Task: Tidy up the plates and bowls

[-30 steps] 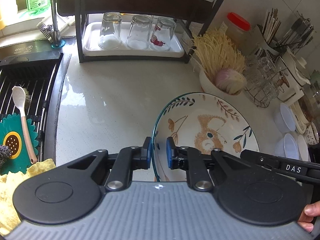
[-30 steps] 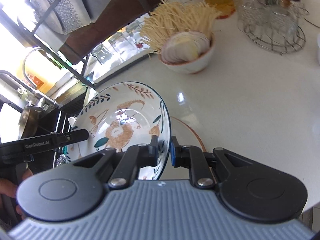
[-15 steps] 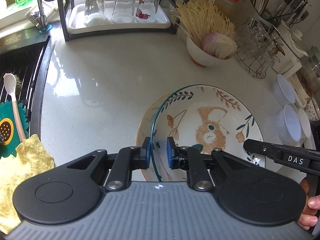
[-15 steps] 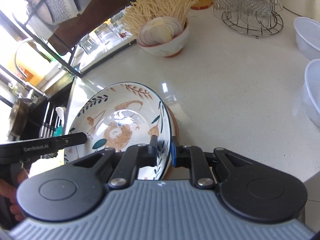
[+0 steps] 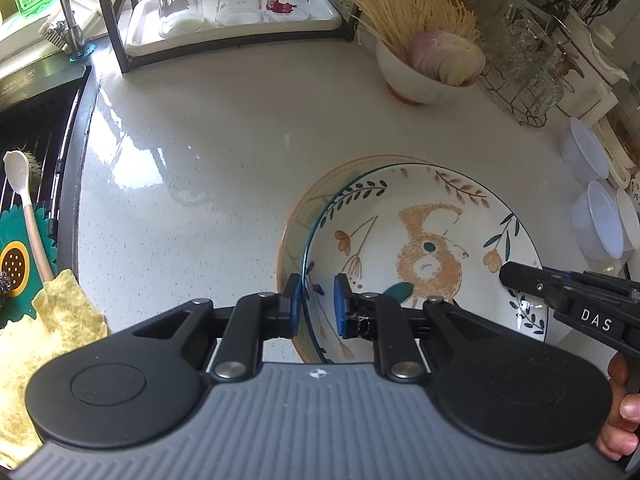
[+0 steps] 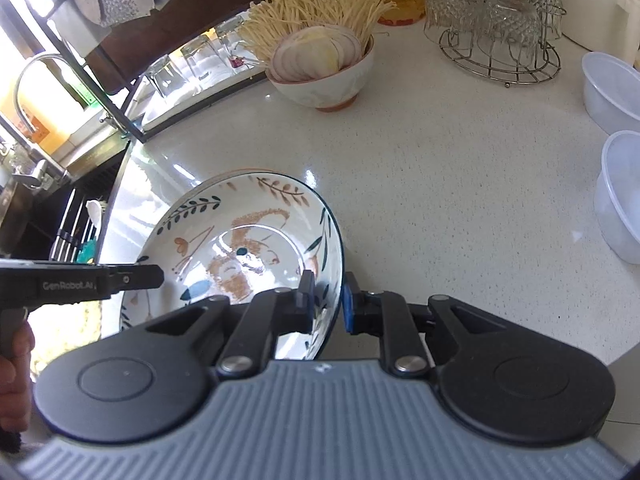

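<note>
Daylight is coming in from upper left in both views, blowing out there in the right wrist view. Glare is streaking the counter [image 5: 208, 128] and plate [image 6: 248, 240]. Fisheye is bending the edges. Focus is staying sharp, shadows soft.

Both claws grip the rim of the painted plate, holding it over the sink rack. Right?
Not quite. The left claw and the right claw do grip the painted plate by its rim, but the left wrist view shows it over an orange-rimmed plate on the white counter, not over the sink rack.
</note>
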The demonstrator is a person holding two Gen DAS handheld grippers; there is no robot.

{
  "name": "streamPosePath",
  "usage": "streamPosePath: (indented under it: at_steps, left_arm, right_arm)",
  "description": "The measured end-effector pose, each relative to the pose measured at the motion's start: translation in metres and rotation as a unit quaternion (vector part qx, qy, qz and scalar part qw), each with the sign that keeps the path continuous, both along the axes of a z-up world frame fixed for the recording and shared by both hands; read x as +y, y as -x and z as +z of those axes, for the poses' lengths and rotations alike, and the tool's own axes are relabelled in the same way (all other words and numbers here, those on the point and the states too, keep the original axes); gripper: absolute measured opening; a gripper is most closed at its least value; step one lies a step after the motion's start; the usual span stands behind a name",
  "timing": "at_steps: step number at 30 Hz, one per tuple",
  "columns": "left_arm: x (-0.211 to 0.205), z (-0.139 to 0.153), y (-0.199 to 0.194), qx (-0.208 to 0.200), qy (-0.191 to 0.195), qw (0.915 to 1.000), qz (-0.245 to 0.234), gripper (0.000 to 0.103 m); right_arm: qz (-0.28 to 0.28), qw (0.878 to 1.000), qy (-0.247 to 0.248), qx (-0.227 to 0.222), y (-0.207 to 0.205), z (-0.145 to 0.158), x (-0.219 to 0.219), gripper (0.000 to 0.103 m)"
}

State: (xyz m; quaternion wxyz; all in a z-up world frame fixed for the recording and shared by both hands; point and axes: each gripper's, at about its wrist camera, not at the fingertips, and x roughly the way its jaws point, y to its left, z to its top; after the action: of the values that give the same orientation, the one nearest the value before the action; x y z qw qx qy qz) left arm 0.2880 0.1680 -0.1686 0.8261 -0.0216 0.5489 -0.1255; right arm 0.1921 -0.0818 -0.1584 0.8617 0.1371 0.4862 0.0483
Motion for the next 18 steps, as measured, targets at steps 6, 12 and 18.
streamPosePath:
  at_steps: [6, 12, 18]
  left_arm:
    - [-0.003, -0.001, -0.004, -0.001, -0.003, 1.0, -0.001, 0.019]
    - [0.0, -0.001, -0.009, 0.01, 0.009, 0.9998, 0.014, 0.019]
    - [0.004, -0.001, -0.012, 0.019, 0.019, 0.9995, 0.019, 0.02]
  right_arm:
    - [-0.006, 1.0, 0.011, -0.008, -0.001, 0.001, 0.004, 0.019]
    - [-0.013, 1.0, 0.01, -0.015, -0.005, 0.0, 0.003, 0.019]
    - [-0.015, 1.0, 0.006, -0.013, -0.011, 0.0, 0.002, 0.019]
